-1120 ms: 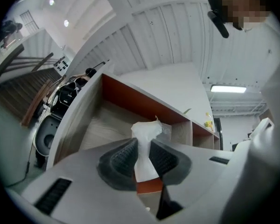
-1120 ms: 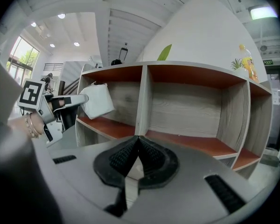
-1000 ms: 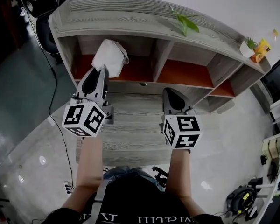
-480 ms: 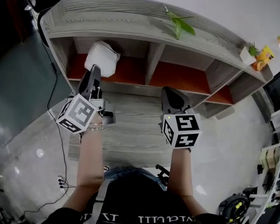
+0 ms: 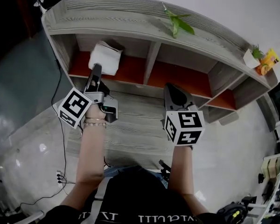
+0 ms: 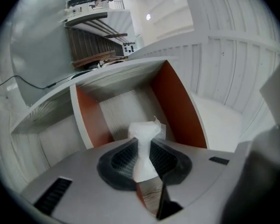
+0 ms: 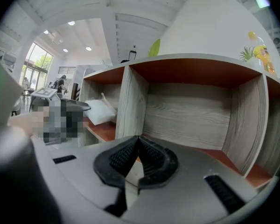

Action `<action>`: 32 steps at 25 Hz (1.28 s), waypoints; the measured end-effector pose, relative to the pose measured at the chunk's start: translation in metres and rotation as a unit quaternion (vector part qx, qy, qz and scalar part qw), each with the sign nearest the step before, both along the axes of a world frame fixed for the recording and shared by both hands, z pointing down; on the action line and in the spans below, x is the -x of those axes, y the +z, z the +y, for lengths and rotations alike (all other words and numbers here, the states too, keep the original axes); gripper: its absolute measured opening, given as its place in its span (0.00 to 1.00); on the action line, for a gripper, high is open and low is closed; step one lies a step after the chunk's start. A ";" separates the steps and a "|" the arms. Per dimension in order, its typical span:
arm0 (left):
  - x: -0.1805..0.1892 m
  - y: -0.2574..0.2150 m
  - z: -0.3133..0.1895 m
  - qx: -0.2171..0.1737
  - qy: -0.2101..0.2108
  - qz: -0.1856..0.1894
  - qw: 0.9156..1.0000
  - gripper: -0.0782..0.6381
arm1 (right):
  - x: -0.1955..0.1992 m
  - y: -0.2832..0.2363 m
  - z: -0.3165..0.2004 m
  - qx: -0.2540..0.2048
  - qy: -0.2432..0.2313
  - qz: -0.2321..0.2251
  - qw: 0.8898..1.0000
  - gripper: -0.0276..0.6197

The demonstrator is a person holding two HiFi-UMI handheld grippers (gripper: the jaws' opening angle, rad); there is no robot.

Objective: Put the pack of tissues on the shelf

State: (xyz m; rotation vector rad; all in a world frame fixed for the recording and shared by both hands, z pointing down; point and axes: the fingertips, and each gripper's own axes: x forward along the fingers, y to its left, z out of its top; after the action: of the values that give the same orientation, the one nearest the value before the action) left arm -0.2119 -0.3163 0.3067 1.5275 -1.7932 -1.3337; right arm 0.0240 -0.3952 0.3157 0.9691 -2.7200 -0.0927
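At the left end of the shelf, our left tool is clamped on the pack of tissues. Both pads pinch the white wrapper at its near end, and the rest of the pack bulges out past the tips. In the head view the pack sits inside the leftmost compartment, over its orange floor. We cannot tell if it rests on that floor or hangs just above it. The left tool is rolled, so its marker cube shows cornerwise and the compartment looks tilted in the left gripper view.

Our right tool is closed with nothing between the pads, tips meeting. It points at the second compartment, just outside it, right of the grey wood divider. The pack shows beyond that divider in the right gripper view.

On the shelf top lies a green leafy sprig. A small potted plant stands at the far right end. A black cable trails over the glossy floor at left.
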 end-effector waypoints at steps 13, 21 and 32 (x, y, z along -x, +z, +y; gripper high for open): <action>-0.002 0.032 -0.003 0.056 -0.013 0.079 0.995 0.22 | -0.015 -0.006 -0.006 0.005 0.008 -0.035 0.999 0.07; -0.002 0.046 -0.003 0.092 -0.021 0.091 0.991 0.22 | -0.016 -0.006 -0.006 0.007 0.005 -0.041 0.999 0.07; -0.004 0.062 0.005 0.106 -0.016 0.135 0.985 0.22 | -0.009 -0.002 -0.001 0.011 -0.006 -0.041 0.999 0.07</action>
State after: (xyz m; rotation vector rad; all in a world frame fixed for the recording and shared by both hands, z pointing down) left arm -0.2083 -0.3117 0.3690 1.1504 -1.7302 -1.2520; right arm 0.0329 -0.3967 0.3135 0.9711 -2.7960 -0.0244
